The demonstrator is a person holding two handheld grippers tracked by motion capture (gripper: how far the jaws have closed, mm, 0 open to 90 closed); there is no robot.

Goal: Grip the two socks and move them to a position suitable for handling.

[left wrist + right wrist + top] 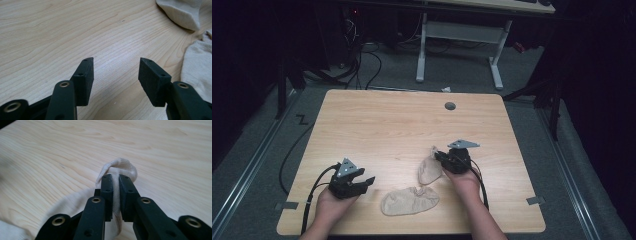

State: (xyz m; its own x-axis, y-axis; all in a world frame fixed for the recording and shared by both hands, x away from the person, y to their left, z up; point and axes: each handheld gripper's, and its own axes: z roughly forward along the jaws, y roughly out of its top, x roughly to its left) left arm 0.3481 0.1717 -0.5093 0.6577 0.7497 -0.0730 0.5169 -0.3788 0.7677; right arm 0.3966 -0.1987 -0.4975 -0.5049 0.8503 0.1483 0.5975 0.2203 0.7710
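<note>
Beige sock [117, 170] pinched by its edge in right gripper [115, 178], jaws almost together, thin fabric between pads; sock trails onto wooden table [402, 125] right of centre. 2nd beige sock [409, 201] lies flat near front edge, between both hands. Left gripper [116, 67] hovers low over bare wood, jaws wide, holding nothing. Risk: grip catches only thin fold, so sock could slip free if pulled quickly.
</note>
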